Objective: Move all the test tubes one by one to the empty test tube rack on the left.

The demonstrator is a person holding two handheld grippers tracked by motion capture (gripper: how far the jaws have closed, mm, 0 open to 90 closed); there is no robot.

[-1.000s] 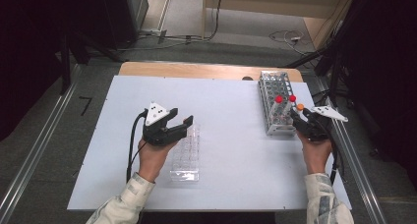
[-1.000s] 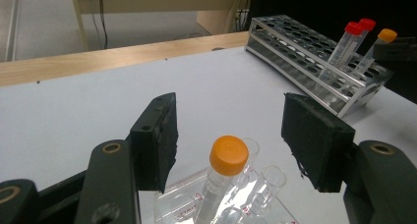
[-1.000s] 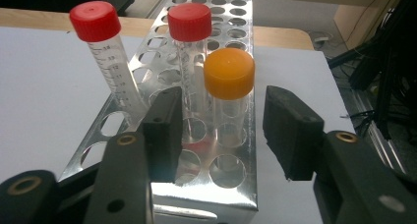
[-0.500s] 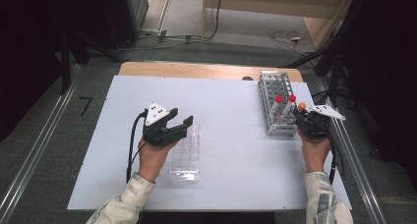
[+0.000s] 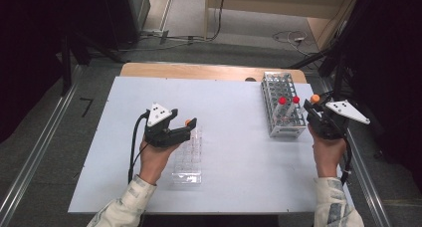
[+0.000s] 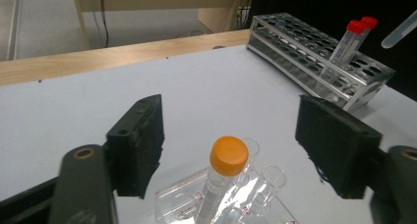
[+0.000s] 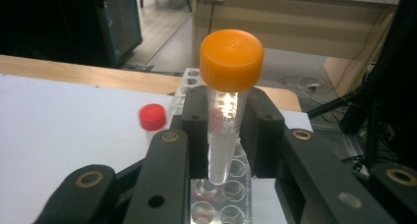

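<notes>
1. The orange-capped tube (image 7: 227,106) is clamped upright in the right gripper (image 7: 227,130), both pads pressing its clear body just below the cap, its rounded tip hanging free above the holes of the metal rack (image 5: 281,106) at the right side of the desk (image 5: 234,137).
2. Judged from that, the step in hand is lifting this tube clear and carrying it toward the clear plastic rack (image 5: 189,155). Keep the tube vertical until the tip is well above the rack's top plate, so it does not catch a hole edge.
3. Two red-capped tubes (image 5: 288,101) lean in the metal rack just beside the lift path; move away from them rather than across.
4. The grip sits high on the tube, so travel slowly; a swing could tilt it in the jaws.
5. The left gripper (image 6: 231,145) hovers over the clear plastic rack with its jaws apart, having just opened wider; a second orange-capped tube (image 6: 221,180) stands in that rack between them, untouched by either pad.
6. Aim for an empty well next to that tube, and lower straight down.
</notes>
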